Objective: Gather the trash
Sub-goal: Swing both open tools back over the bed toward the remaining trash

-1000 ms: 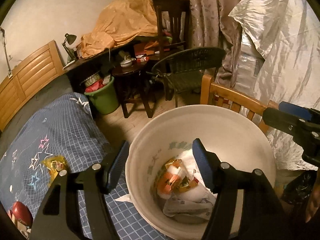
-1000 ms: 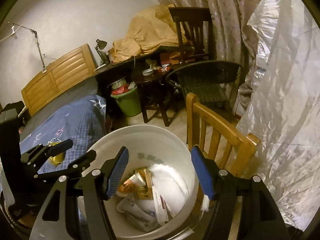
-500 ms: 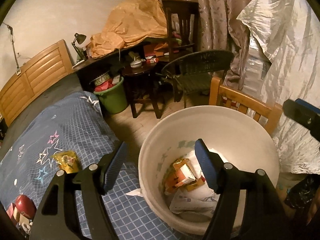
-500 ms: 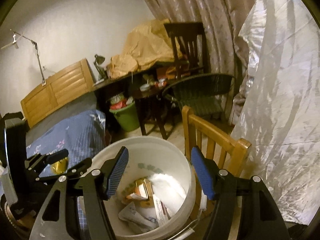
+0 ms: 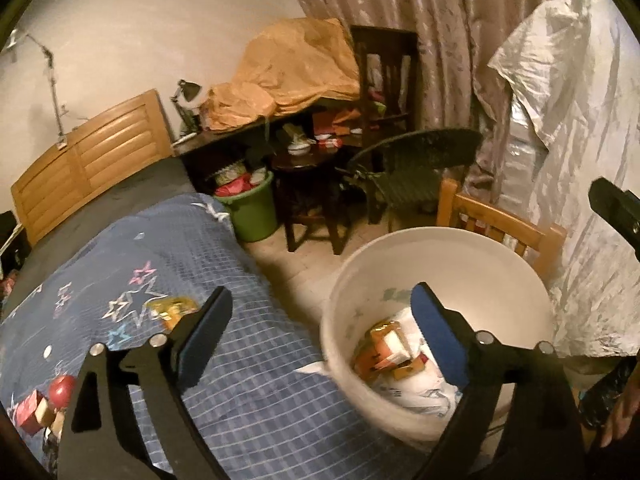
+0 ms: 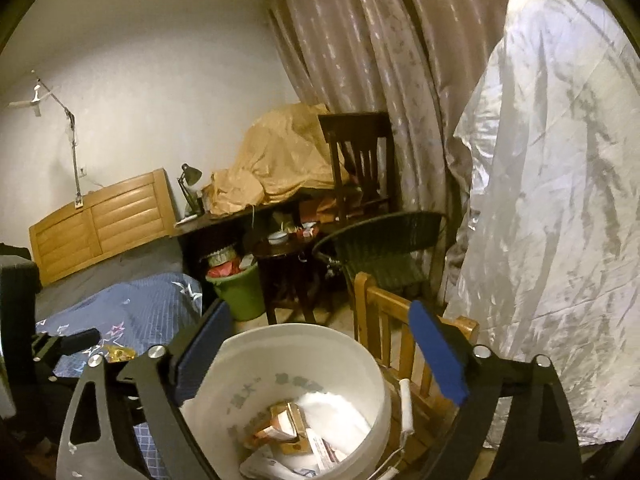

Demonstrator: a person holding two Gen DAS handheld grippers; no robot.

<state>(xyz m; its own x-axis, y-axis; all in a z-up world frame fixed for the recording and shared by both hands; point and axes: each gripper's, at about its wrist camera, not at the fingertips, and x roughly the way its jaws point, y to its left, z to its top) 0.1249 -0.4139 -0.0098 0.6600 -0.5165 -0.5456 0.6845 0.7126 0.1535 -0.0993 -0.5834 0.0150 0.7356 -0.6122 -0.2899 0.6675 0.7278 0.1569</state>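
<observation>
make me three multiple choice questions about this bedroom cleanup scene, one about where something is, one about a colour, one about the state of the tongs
1. Where does the yellow snack wrapper lie?
A. on the blue quilt
B. in the white bucket
C. on the wicker chair

2. What colour is the small bin beside the dark stool?
A. red
B. green
C. white

3. How are the left tongs?
A. shut on a wrapper
B. shut and empty
C. open and empty

Answers: 1 A, the wrapper rests on the quilt's star pattern, outside the bucket. 2 B, its wall is plainly green. 3 C, the fingers stand wide apart with nothing between them.
</observation>
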